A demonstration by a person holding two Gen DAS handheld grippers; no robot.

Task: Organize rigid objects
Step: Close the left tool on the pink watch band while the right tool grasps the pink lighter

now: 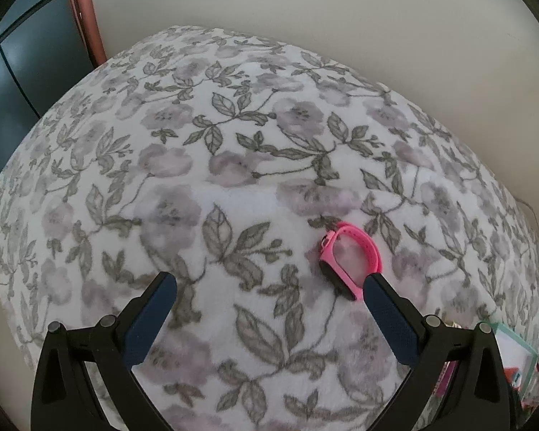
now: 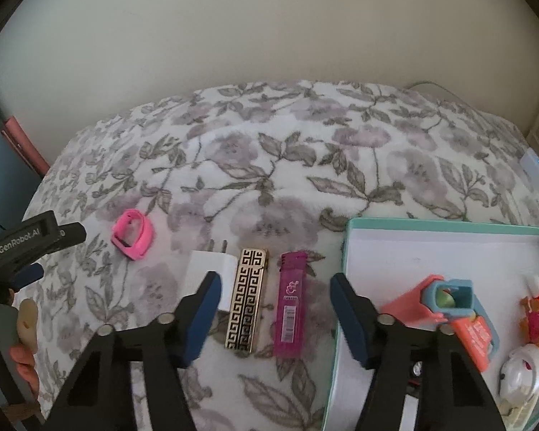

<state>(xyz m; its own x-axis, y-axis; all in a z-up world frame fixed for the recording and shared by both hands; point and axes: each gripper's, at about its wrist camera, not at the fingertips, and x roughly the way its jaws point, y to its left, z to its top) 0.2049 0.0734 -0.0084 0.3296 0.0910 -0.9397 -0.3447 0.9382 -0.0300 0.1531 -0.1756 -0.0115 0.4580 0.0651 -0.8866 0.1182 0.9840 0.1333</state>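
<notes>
The right tool (image 2: 275, 310) stands partly open with nothing gripped. Its two blue-padded jaws straddle the gold-and-black patterned lighter (image 2: 247, 300) and the pink translucent lighter (image 2: 289, 303) at the lower centre of the right wrist view, touching neither. Both lighters lie flat and parallel on the floral blanket (image 2: 269, 151). Just left of the gold one sits a white plug adapter (image 2: 210, 264), partly hidden behind the left pad. To the right is a teal-rimmed tray (image 2: 449, 226) already holding a coral-and-blue case, a small red-and-white toy and a white round item.

The left tool (image 1: 269, 294) is wide open and empty, its right pad just beside the pink wristband (image 1: 345, 260), which lies right of centre in the left wrist view.

The lighters look stiff, light and smooth-sided, so they could slip. The likely best hold on either is across its narrow width near the middle, with only one between the pads. The soft blanket may give under pressure, so the pads should come down level. The gold lighter probably has a metal shell and more weight. The wristband looks like flexible silicone with a rigid dark module; that module is the firmer place to pinch.
</notes>
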